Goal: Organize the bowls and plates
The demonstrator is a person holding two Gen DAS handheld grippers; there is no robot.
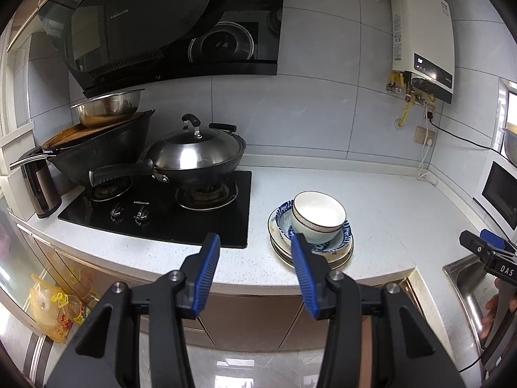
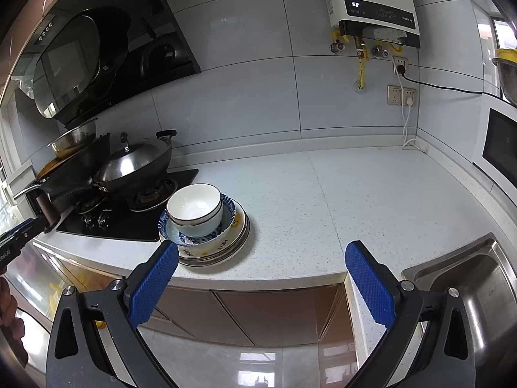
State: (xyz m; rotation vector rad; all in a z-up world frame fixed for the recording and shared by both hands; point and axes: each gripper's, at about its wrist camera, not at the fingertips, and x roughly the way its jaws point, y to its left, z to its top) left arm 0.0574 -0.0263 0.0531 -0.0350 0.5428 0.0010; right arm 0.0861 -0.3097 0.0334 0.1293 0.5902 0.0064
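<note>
Blue-padded left gripper (image 1: 255, 242) and right gripper (image 2: 263, 252) hover spread and empty before the speckled white counter (image 2: 371, 200). Near its front edge, beside the black stove (image 1: 181, 213), white bowls (image 2: 195, 208) top stacked plates (image 2: 226, 247). Best lift the top bowl by its rim.

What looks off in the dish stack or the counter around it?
The white bowl sits tilted and off-centre in the blue-patterned bowl, leaning toward the stove; the plates below are stacked unevenly. No spills or breakage visible. Both tools, left and right, are open and empty.
</note>
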